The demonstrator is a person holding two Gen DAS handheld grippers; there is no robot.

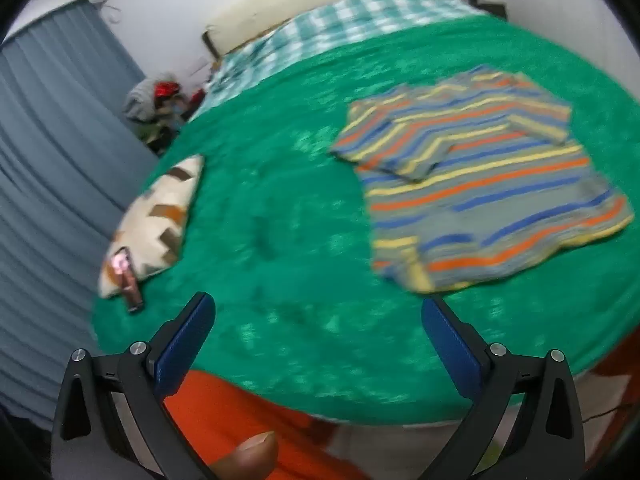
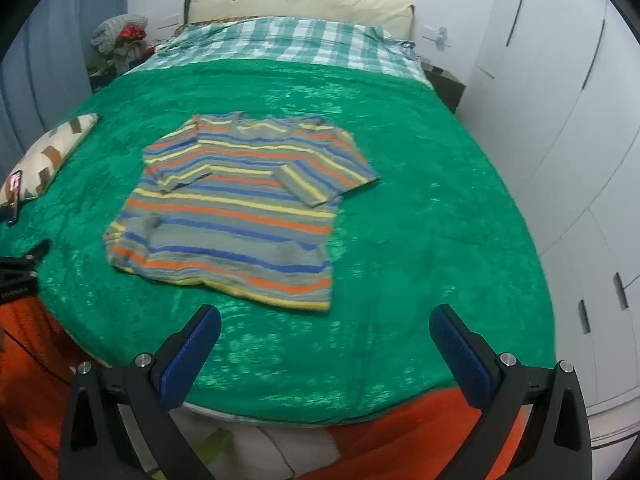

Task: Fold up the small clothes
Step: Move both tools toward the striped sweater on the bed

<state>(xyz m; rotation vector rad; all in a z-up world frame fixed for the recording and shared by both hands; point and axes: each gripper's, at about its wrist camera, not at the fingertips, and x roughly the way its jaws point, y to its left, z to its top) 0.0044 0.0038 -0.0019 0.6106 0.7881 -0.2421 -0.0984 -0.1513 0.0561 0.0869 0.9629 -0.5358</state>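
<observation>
1. The striped sweater (image 2: 236, 204) lies flat mid-bed (image 2: 400, 240), sleeves folded inward.
2. Both the left hand-held gripper (image 1: 318, 340) and the right hand-held gripper (image 2: 325, 350) gape wide, empty.
3. Soft, light knit; probably best pinched at the hem corners.

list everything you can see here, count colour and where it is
striped shirt: one, grey with orange, blue and yellow stripes, flat on the middle of the bed, both sleeves folded in over the chest
green blanket: one, green, covers most of the bed
checked sheet: one, teal and white, at the head end
headboard: one, cream, against the wall
patterned pillow: one, cream with brown shapes, at the bed's left edge
phone: one, pinkish, leaning on the pillow
curtain: one, grey-blue, left of the bed
wardrobe: white doors, right of the bed
left tool: open, empty, above the bed's near edge
right tool: open, empty, above the near edge
</observation>
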